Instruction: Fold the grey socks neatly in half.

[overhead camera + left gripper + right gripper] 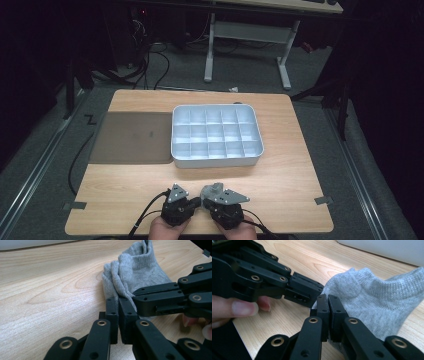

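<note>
Two hand-held black two-jaw grippers meet at the near edge of the light wood-grain laminate table (150, 187). Left gripper (118, 305): jaws pressed together, pinching the edge of a small grey ribbed-knit ankle sock (140, 272). Right gripper (327, 303): jaws likewise shut on the same sock, at the adjacent edge. Both grips sit just beside each other, tips nearly touching.

Sock: soft knit fabric, fine ribbing at cuff, bunched and folded, resting on the tabletop between the two grippers; in high view it shows as a grey lump in front of them.

Surroundings: white plastic rectangular organiser tray (216, 160) w/ grid of square compartments, mid-table, well apart from sock. Flat grey-brown rectangular mat (131, 137) touching tray's left side. Grey tape pieces (74, 205) at the near table corners. Fingertips (242, 307) of the other hand show beside the left gripper body in right gripper view.
</note>
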Available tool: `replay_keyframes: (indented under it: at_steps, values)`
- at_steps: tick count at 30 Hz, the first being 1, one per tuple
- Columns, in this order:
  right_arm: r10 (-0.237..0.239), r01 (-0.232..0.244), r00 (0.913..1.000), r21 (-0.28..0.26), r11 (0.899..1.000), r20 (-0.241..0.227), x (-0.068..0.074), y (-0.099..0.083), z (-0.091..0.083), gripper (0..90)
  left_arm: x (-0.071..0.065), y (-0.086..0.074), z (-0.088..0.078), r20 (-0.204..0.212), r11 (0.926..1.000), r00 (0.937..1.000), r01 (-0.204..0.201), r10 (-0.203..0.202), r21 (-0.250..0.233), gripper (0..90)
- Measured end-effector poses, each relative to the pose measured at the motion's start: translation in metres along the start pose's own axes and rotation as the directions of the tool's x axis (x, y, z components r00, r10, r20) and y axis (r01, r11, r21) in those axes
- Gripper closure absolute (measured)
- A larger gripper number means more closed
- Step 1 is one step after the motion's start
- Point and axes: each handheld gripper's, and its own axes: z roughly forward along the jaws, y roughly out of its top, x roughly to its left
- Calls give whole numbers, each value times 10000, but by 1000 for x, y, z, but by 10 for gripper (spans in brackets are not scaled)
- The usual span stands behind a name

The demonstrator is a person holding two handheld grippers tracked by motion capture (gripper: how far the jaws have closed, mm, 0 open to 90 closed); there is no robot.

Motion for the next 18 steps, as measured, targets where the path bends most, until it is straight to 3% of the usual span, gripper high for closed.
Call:
replay_keyframes:
  at_steps: [3,6,9,11,15,18]
  values:
    - [-207,207,9997,56,9998,98,2,-1,2,888,4,0,-4,-38,9998,10000,57,-58,-188,836]
    - [-244,243,9996,61,9997,115,2,-1,2,888,6,2,-13,-468,9962,9987,-225,186,-844,844]
    - [-327,325,9994,84,9994,139,3,-1,2,888,2,8,-21,-687,9849,9952,-797,699,-1537,871]
    - [-346,345,9993,85,9994,147,3,-1,2,888,-6,15,-21,-561,9753,9920,-1215,1130,-1846,887]
    - [-387,387,9992,59,9992,109,3,-2,3,887,-20,23,-11,-373,9700,9857,-1686,1646,-1752,900]
    - [-389,389,9992,16,9992,85,3,-2,3,887,-21,26,1,-246,9759,9852,-1714,1696,-1354,900]
